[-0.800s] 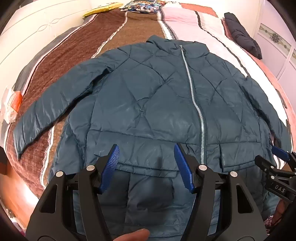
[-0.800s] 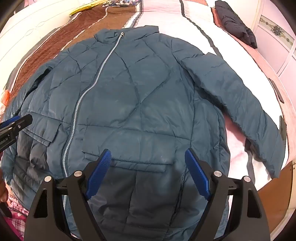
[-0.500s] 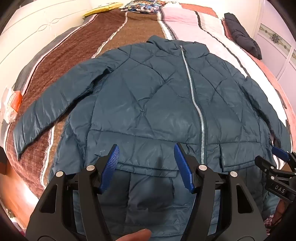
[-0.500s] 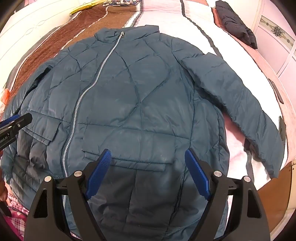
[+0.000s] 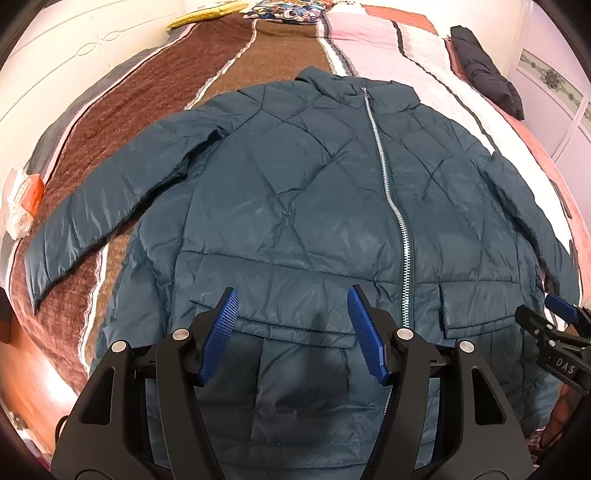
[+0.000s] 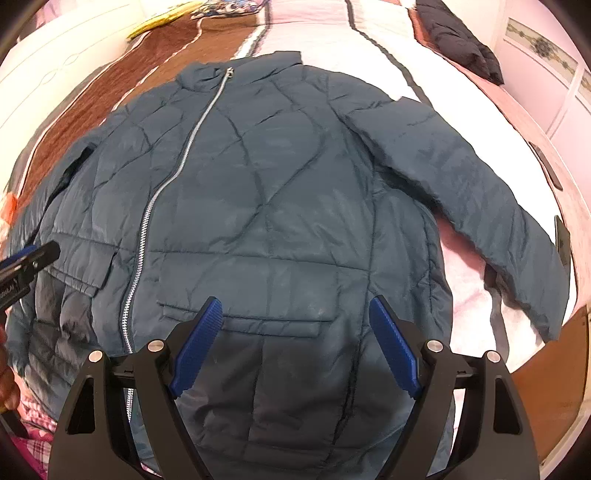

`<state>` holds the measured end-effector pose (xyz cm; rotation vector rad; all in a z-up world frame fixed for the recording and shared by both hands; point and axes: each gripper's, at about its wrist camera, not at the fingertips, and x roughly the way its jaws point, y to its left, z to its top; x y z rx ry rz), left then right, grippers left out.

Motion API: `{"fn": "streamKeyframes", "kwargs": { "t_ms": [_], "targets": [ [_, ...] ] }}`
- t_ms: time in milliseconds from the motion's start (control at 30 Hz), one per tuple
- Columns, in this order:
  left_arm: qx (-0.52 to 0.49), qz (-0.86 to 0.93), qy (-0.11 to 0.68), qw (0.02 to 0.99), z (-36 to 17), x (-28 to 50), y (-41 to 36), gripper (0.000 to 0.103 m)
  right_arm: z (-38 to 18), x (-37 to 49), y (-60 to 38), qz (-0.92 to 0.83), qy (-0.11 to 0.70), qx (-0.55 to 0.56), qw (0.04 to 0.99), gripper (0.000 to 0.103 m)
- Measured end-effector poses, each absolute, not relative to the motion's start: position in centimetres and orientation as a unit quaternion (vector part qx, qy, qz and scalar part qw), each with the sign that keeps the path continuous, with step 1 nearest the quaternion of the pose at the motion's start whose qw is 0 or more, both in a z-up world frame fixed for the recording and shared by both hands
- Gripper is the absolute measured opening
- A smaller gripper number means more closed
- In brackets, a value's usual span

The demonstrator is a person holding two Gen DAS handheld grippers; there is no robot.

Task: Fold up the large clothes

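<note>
A dark teal quilted puffer jacket [image 5: 295, 206] lies flat and zipped, front up, on the bed, collar far, hem near me. It also fills the right wrist view [image 6: 280, 206]. Its left sleeve [image 5: 110, 199] stretches out over the brown stripe. Its right sleeve [image 6: 461, 192] stretches out over the pink stripe. My left gripper [image 5: 291, 314] is open and empty, hovering above the left pocket near the hem. My right gripper [image 6: 295, 325] is open and empty above the right pocket. Each gripper's tip shows at the edge of the other's view.
The bed has a striped brown, white and pink blanket [image 5: 155, 92]. A dark folded garment [image 5: 484, 70] lies at the far right. A yellow item [image 5: 207, 9] and a patterned pillow [image 5: 291, 5] lie at the head. An orange-and-white packet [image 5: 22, 199] sits at the left edge. A wooden bed frame [image 6: 546, 384] borders the right.
The right wrist view has shifted a little, so the jacket sits slightly further right in it. The left gripper has barely moved. Both stay open.
</note>
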<state>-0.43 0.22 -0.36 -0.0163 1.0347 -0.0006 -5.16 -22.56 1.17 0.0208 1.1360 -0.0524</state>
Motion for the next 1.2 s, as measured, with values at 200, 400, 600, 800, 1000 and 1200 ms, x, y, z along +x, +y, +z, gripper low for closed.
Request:
{"fn": "streamKeyframes", "kwargs": {
  "t_ms": [200,400,600,800,1000,1200],
  "targets": [
    [-0.010,0.000,0.493,0.870,-0.5,-0.5,0.2,0.062,1.5,-5.1,-24.8,-0.051,0.531,0.042,0.845,0.080],
    [-0.013,-0.008,0.495,0.869,-0.4,-0.3,0.2,0.062,1.9,-5.6,-28.9,-0.096,0.519,0.088,0.845,0.080],
    [-0.013,-0.012,0.500,0.866,-0.7,-0.2,-0.1,0.062,2.2,-6.7,-34.7,-0.154,0.500,0.153,0.839,0.080],
    [-0.014,-0.013,0.503,0.864,-0.8,-0.3,0.0,0.062,2.2,-8.6,-41.4,-0.222,0.465,0.262,0.816,0.080],
    [-0.012,-0.014,0.506,0.862,-1.0,-0.2,0.0,0.062,0.2,-10.3,-47.5,-0.253,0.435,0.403,0.764,0.068],
    [-0.011,-0.016,0.506,0.863,-1.0,-0.4,-0.2,0.062,-2.3,-10.1,-48.9,-0.242,0.422,0.504,0.714,0.067]
  ]
}}
